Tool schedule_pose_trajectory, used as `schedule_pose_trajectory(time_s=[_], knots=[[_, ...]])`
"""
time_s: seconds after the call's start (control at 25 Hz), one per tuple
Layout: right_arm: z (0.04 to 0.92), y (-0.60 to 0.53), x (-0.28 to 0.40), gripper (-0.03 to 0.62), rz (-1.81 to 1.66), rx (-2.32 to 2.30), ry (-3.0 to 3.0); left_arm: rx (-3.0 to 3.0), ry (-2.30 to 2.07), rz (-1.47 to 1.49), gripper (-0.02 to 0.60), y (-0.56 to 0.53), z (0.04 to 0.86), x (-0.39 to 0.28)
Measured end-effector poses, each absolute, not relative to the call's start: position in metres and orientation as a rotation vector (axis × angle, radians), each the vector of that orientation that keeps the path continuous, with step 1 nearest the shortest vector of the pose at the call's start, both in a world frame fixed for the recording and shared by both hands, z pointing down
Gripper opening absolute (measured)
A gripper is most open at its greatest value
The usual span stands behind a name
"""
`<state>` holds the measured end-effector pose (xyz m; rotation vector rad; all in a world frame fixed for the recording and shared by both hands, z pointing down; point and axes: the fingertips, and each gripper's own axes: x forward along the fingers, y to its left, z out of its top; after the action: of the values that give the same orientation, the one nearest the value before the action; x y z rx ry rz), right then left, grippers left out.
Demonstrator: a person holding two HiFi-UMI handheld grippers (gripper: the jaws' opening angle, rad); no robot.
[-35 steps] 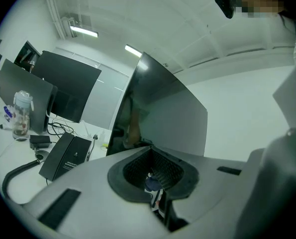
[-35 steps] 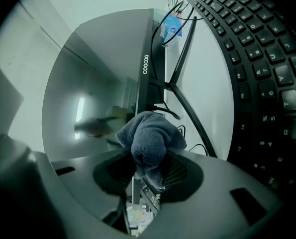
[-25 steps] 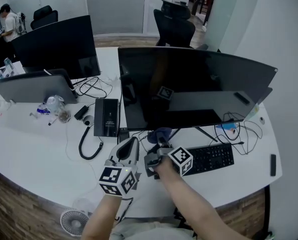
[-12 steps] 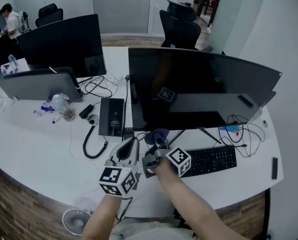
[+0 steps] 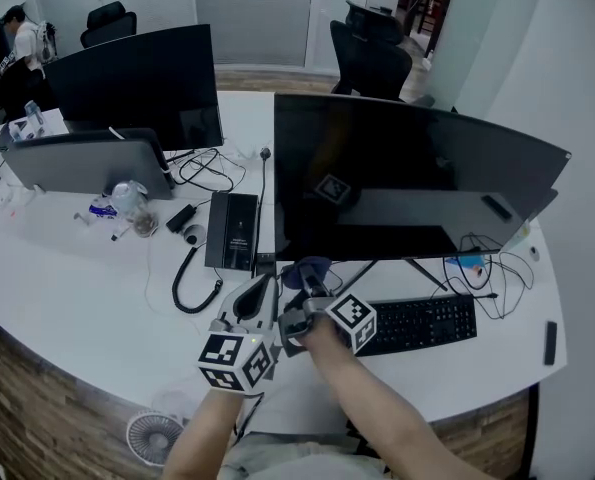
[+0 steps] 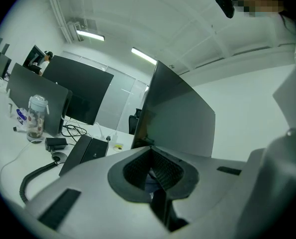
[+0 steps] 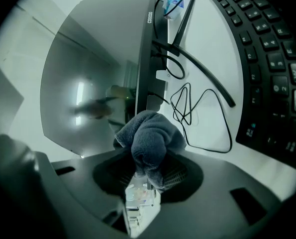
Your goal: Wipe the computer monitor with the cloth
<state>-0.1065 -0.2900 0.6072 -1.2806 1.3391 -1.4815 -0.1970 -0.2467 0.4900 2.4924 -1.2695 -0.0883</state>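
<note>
Right tongs (image 5: 310, 290) clenched on a bunched dark grey-blue cloth (image 5: 303, 270); the cloth bulges out past the tips. It sits just under the lower left edge of the wide black curved monitor (image 5: 417, 178), above the white curved worktop (image 5: 77, 288). Can't tell from any view whether the cloth touches the bezel. Monitor screen is dark, showing only reflections.

Left tongs (image 5: 267, 286) clamped together with nothing between them, just left of the right tongs and pointing the same way, toward the monitor's left end.

Black keyboard (image 5: 422, 318) lies right of the right tongs, in front of the monitor stand's thin black legs (image 5: 417, 268). Loose black cables (image 7: 187, 103) run on the worktop between stand and keyboard.

Left of the monitor: a flat black box (image 5: 232, 230) lying on the worktop, a second black monitor (image 5: 142, 83) further back, a clear plastic bottle (image 5: 132, 200) near it. Black office chair (image 5: 372, 63) behind the worktop.
</note>
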Motion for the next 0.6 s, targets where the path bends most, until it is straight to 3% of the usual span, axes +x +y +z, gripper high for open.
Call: schedule_pose_trajectory(time_s=[0.6], knots=[[0.606, -0.294, -0.148, 0.126, -1.551, -1.229, 1.453, 2.455, -1.336, -0.086, 0.008, -0.245, 0.492, -0.219]])
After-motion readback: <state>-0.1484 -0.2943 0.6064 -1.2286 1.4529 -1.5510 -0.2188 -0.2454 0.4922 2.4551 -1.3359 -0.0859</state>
